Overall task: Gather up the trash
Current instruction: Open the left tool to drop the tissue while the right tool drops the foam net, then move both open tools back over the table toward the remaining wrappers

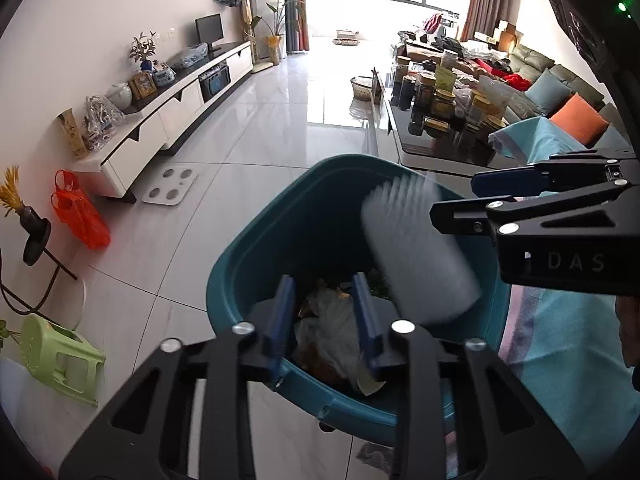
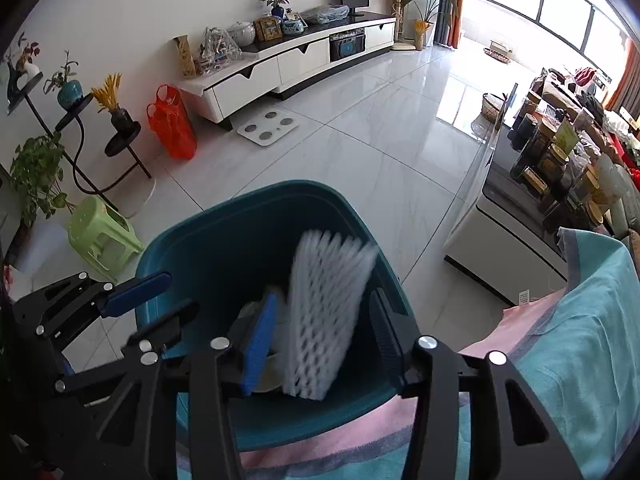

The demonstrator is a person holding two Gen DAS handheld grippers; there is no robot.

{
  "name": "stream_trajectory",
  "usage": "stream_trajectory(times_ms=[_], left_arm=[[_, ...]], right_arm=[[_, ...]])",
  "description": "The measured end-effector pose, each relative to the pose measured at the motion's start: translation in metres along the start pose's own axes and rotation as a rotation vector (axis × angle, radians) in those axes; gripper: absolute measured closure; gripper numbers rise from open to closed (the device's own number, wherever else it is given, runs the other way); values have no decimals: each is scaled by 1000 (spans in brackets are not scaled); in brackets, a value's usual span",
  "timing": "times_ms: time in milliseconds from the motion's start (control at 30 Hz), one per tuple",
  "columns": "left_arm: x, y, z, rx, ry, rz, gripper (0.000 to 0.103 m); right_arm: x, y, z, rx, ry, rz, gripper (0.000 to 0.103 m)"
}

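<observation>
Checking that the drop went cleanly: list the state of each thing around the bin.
Teal plastic bin: open, partly filled with trash.
White foam net sleeve: blurred, inside the bin mouth, touching neither pad.
Left gripper: open, empty, over the bin.
Right gripper: open, around the sleeve.

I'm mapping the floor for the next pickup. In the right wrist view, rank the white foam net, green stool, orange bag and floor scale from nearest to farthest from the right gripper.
1. White foam net, between the jaws, over the bin.
2. Green stool, left.
3. Orange bag, left by the wall.
4. Floor scale, ahead, near the cabinet; close to the bag's distance, hard to separate.
</observation>
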State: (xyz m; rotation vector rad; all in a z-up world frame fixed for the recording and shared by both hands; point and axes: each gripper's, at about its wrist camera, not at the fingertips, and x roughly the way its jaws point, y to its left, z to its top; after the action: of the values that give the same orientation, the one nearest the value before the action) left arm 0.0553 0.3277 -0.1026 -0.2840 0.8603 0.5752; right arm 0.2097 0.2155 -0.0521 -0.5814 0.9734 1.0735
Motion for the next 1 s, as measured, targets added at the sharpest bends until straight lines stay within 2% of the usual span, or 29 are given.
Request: stream_trajectory(times_ms=[233,300,333,400,667,700,833,1000], left_arm=[[-10,-2,3,5,-23,28,55],[-13,-2,4,6,-28,30,47],[-16,-2,5,8,-36,31,45],[-23,-7,7,21,-60,45,33],[-45,-29,14,59,-110,56,16],[-48,-32,14,66,-114,55,14],[-64,-44,17,74,-143,48,6],[-88,-54,20,60,-181,25,5]], right_arm=[[-14,-9,-3,37,-41,10,48],[-20,-16,-6,58,-66,21,39],[-26,-20,-9,73,-80,24,38],[-34,-26,-14,92,-102,32,35],[-77,-50,-38,160,-209,41,15],[-82,-54,-40,167,-223,43,11],[-102,-59,-52,175,-269,22,9],[-135,-74,-76,206,-335,-16,7]])
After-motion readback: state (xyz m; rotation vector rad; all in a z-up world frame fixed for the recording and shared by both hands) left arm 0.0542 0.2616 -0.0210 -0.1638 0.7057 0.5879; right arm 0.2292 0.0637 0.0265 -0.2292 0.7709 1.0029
